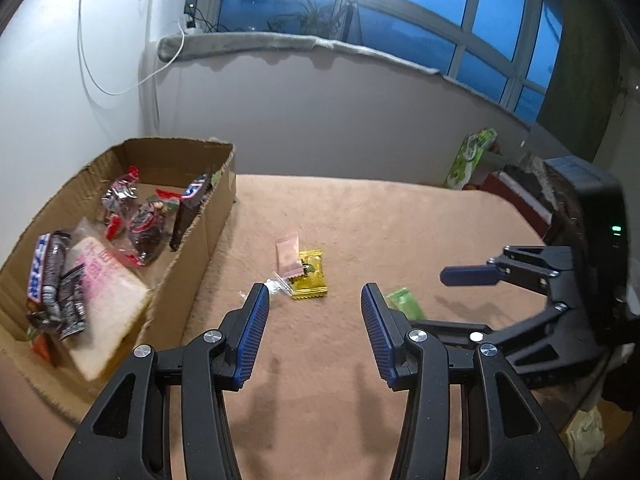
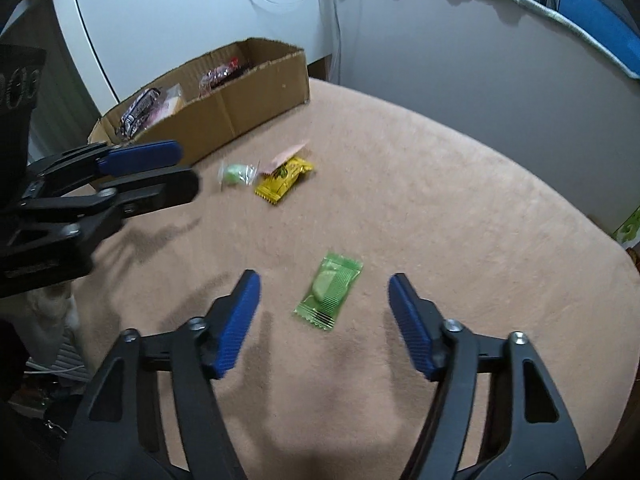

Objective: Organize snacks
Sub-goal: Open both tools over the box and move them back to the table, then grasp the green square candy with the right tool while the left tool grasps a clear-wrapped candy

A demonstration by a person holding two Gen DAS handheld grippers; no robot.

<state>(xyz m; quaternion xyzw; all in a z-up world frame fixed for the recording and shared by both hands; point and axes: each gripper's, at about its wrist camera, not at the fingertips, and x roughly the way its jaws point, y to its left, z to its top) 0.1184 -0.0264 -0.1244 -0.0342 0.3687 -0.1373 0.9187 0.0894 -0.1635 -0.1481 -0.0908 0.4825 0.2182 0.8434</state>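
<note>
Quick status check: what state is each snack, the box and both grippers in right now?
Box: open, holding several snacks.
Green packet: flat on the cloth, sealed, ahead of the right gripper, not gripped.
Yellow packet: on the cloth, pink packet partly over it.
Pink packet: lying on the yellow one.
Clear-wrapped candy: loose on the cloth.
Left gripper: open, empty.
Right gripper: open, empty.

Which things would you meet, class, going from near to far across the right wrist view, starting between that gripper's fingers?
Right gripper → green packet → yellow packet → cardboard box → white wall.
</note>
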